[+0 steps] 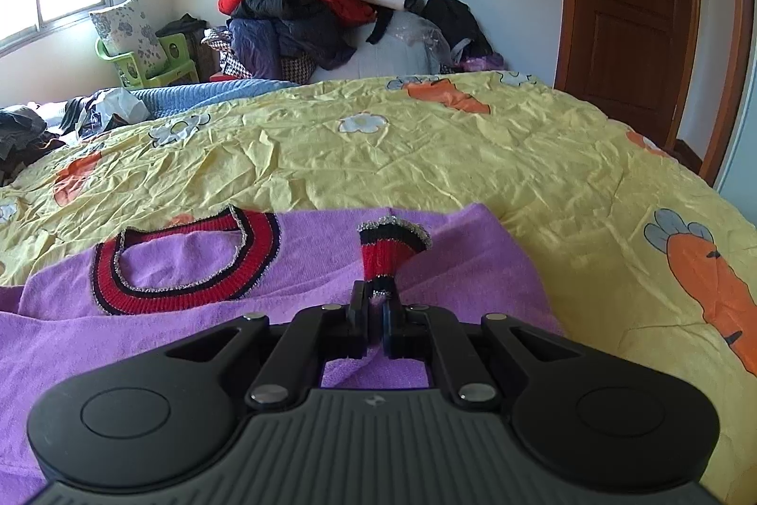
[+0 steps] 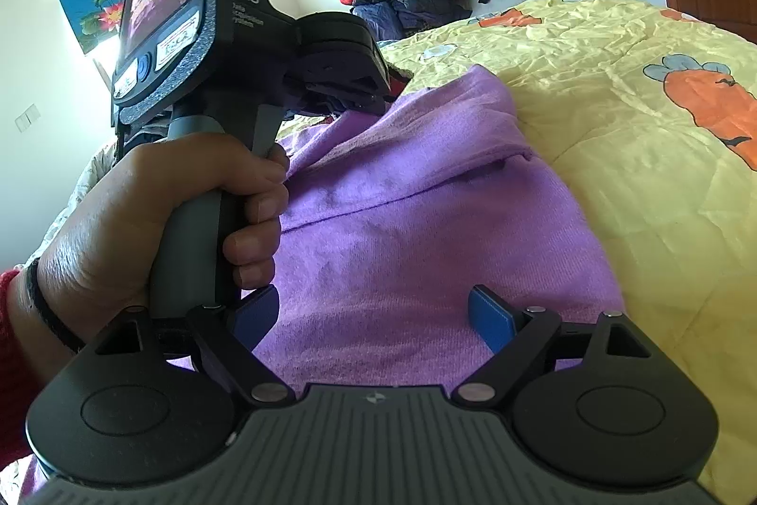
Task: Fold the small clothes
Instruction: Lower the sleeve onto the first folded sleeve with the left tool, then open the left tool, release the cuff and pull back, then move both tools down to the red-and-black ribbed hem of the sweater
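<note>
A small purple sweater [image 1: 180, 315] lies on the yellow quilt, its red and black ribbed collar [image 1: 184, 263] toward the left. My left gripper [image 1: 376, 296] is shut on the red and black striped sleeve cuff [image 1: 390, 252], which stands up from between the fingers. In the right wrist view the purple sweater [image 2: 402, 230] fills the middle. My right gripper [image 2: 374, 315] hovers just over it, open, with nothing between its blue pads [image 2: 489, 318]. A hand [image 2: 156, 216] holds the left gripper's handle in that view.
The yellow quilt [image 1: 426, 159] with carrot prints covers the bed to the right and far side. A heap of jackets and clothes [image 1: 321, 8] sits beyond the bed. A brown door [image 1: 634, 13] stands at right, a green chair [image 1: 151, 65] at left.
</note>
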Motion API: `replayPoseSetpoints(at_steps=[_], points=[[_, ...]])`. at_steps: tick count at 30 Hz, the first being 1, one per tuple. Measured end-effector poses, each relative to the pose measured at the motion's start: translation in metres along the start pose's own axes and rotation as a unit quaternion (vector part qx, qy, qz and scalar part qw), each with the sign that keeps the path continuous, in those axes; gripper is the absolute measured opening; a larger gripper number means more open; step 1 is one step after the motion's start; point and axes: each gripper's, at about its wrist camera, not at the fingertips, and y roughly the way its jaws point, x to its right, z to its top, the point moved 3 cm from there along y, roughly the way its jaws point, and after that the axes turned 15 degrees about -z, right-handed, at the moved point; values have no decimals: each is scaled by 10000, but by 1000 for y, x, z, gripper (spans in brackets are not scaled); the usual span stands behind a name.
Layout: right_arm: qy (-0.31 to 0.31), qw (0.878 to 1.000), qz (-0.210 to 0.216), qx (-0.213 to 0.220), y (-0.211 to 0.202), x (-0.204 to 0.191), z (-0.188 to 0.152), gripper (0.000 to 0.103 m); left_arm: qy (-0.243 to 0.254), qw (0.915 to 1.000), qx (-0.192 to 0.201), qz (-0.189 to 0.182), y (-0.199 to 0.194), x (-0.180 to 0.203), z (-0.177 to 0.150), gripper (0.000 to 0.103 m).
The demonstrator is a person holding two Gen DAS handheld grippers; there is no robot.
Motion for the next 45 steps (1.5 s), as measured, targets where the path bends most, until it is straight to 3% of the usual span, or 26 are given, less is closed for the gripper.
replayPoseSetpoints(at_steps=[6, 7, 9, 10, 11, 16, 19, 22, 28, 33, 35, 37, 40, 43, 45], points=[[-10, 10000, -21, 1, -2, 1, 0, 86, 99, 9999, -117, -38, 2, 6, -1, 13], [-4, 10000, -24, 2, -2, 2, 0, 86, 102, 9999, -121, -61, 1, 8, 0, 19], [2, 10000, -34, 4, -4, 4, 0, 86, 110, 9998, -108, -103, 0, 10, 0, 42], [-5, 10000, -51, 12, -6, 4, 0, 86, 125, 9999, -60, -94, -2, 12, 1, 67], [-14, 10000, -72, 23, -7, 5, 0, 86, 162, 9999, 28, -51, -5, 13, 2, 83], [-22, 9998, -185, 41, -15, 13, -2, 87, 504, 9974, 382, 339, -35, 13, 9, 85], [-61, 9995, -292, 33, -21, 20, -4, 88, 173, 9988, 381, 270, -61, -10, -1, 91], [-184, 9993, -333, -39, -26, 25, -8, 89, -315, 9991, 196, 198, -82, -38, -26, 91], [-1022, 9941, -298, -194, -41, 22, -19, 92, -750, 9952, 86, 627, -140, -74, -93, 91], [-1110, 9921, -258, 533, -62, 18, -10, 92, -887, 9885, 358, 1168, -194, -96, -138, 91], [-1409, 9865, -207, 812, -66, 6, -8, 92, -1073, 9858, 441, 1213, -214, -108, -150, 91], [-1964, 9770, -178, 814, -63, -9, -13, 93, -1258, 9828, 531, 1240, -233, -121, -162, 91], [-2685, 9632, -34, 121, -55, -24, -32, 93, -1355, 9801, 474, 1368, -256, -137, -177, 91], [-3494, 9362, -346, -172, -68, -21, -62, 94, -1194, 9800, 316, 1559, -279, -146, -196, 91], [-3411, 9385, -377, -389, -87, -3, -66, 95, -1090, 9796, 162, 1682, -295, -150, -212, 91]])
